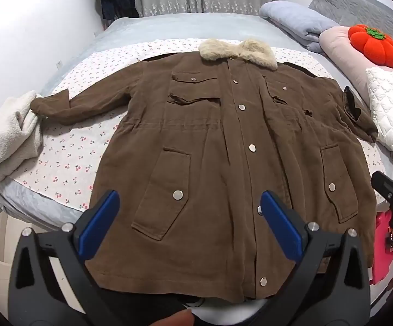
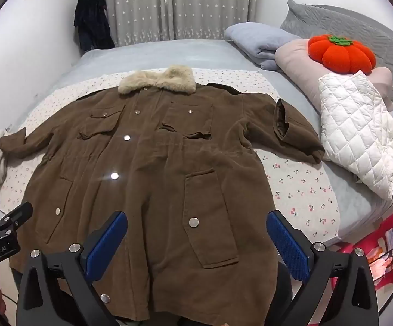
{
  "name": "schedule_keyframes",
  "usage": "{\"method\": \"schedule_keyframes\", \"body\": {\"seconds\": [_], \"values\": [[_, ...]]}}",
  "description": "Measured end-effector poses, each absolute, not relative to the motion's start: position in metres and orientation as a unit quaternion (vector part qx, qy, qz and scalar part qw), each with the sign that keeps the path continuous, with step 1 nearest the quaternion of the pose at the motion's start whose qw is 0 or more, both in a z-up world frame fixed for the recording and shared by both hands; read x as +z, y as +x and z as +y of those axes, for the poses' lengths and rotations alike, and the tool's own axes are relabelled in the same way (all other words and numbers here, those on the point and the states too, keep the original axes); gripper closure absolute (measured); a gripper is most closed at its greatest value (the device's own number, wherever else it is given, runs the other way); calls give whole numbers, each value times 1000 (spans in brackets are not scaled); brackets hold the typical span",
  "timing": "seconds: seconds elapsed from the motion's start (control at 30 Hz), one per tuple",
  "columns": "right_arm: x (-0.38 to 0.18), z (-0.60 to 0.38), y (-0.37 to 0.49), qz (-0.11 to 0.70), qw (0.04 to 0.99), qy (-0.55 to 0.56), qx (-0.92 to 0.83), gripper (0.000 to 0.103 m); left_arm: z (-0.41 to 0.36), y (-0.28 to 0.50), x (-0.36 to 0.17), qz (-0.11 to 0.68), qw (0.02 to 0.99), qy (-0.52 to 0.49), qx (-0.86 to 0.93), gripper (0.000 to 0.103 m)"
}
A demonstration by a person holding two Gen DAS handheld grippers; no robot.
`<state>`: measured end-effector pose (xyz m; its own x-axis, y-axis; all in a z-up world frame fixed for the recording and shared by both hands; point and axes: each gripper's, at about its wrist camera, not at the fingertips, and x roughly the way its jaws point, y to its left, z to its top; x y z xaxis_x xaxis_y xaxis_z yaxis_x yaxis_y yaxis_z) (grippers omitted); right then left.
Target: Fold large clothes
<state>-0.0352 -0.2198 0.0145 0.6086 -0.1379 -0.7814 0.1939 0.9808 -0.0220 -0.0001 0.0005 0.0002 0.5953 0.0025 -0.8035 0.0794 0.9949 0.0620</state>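
I am hovering both the left gripper (image 1: 189, 218) and right gripper (image 2: 196, 240), jaws wide and empty, over the brown coat (image 1: 223, 146) lying flat on the bed (image 1: 155, 27); folding has not begun, so next comes gripping a sleeve.

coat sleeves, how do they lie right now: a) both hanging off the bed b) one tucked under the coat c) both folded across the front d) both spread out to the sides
d: the brown coat lies flat, front up, on the bed, with one sleeve stretched toward the cream fleece and the other sleeve reaching toward the white quilted jacket.
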Motion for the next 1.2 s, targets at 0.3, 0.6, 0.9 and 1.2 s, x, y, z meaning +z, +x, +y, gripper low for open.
{"method": "schedule_keyframes", "body": {"seconds": [0.3, 0.6, 0.9, 1.2], "values": [[5, -224, -30, 445, 891, 37, -84, 0, -6, 3, -5, 451, 891, 45, -30, 0], [2, -220, -23, 456, 886, 21, -85, 0, -7, 10, -8, 457, 887, 51, -32, 0], [0, -217, -17, 462, 883, 20, -79, 0, -7, 10, -9, 457, 887, 52, -32, 0], [-3, -216, -16, 465, 882, 17, -78, 0, -5, 12, -9, 455, 888, 52, -34, 0]]}}
